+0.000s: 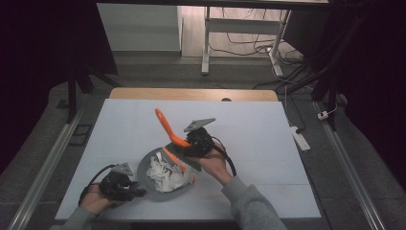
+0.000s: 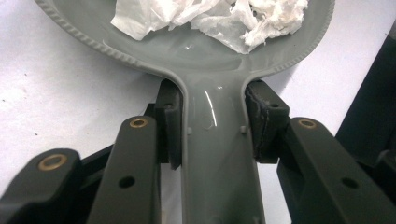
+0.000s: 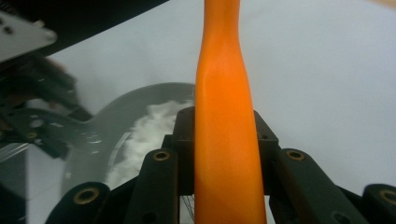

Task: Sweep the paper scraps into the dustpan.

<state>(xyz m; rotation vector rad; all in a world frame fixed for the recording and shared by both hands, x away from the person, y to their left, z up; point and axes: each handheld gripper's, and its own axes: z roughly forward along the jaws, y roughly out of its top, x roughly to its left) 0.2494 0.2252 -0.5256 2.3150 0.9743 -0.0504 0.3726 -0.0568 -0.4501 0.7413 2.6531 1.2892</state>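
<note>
On the white tabletop (image 1: 249, 124) a grey plate (image 1: 145, 167) with a handle sits near the person's edge, left of centre, heaped with crumpled white paper (image 1: 165, 175). The left tongs (image 1: 128, 188) lie at the near left and are clamped on the plate's handle (image 2: 217, 154): in the left gripper view both pads press against its two sides, with the beaded rim and the paper just beyond. The right tongs (image 1: 184, 146) hover at the plate's right rim and grip an orange-handled knife (image 1: 167, 127) by its handle, which in the right gripper view runs straight up between the closed pads. In the high view the orange handle slants up and away to the far left, while the dark blade (image 1: 184, 158) reaches over the plate just above the paper.
</note>
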